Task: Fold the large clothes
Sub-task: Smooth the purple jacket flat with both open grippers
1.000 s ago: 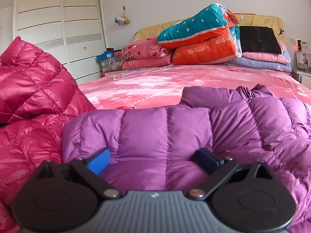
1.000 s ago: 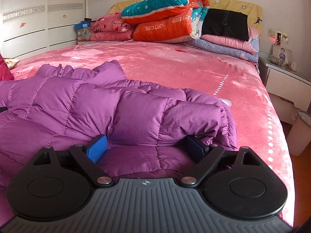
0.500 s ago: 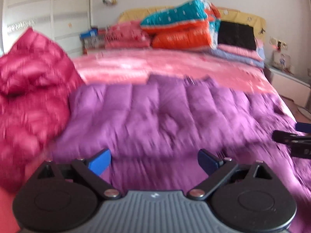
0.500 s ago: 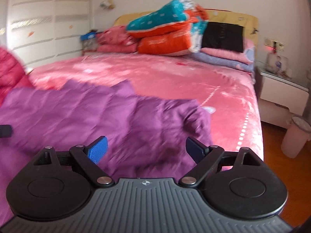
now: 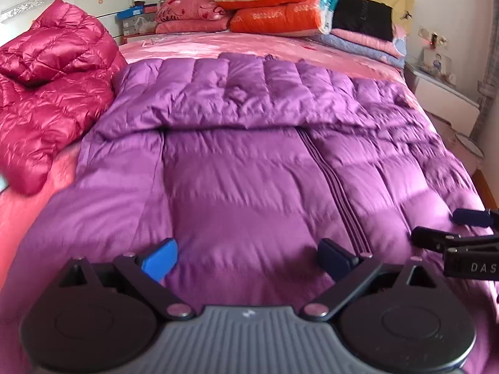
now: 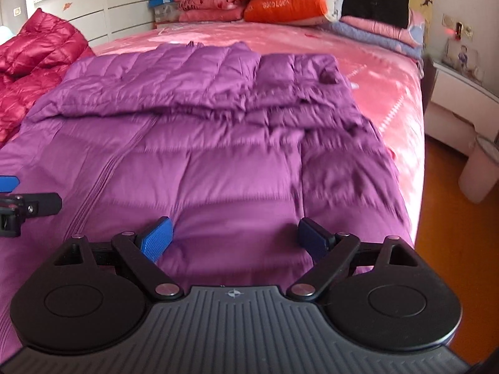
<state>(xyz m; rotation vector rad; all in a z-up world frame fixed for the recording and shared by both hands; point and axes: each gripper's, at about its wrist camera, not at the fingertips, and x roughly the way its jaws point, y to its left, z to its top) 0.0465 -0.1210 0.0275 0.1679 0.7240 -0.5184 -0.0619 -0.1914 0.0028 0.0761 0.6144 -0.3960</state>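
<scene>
A purple quilted down jacket (image 5: 249,155) lies on the pink bed, front up, zipper running toward me; its far part is folded over toward me. It also shows in the right wrist view (image 6: 218,143). My left gripper (image 5: 248,257) is open and empty, raised above the jacket's near left part. My right gripper (image 6: 235,241) is open and empty above the near right part. The right gripper's fingers (image 5: 436,240) show at the right edge of the left wrist view; the left gripper's fingers (image 6: 31,205) show at the left edge of the right wrist view.
A crimson down jacket (image 5: 46,87) is heaped at the left of the bed (image 6: 399,99). Stacked quilts and pillows (image 5: 280,9) sit at the headboard. A nightstand (image 6: 461,106) and a white bin (image 6: 480,168) stand on the floor to the right.
Both grippers have pulled back and up from the jacket, open throughout. The jacket, bunched before, now lies spread flat with its far part folded over.
</scene>
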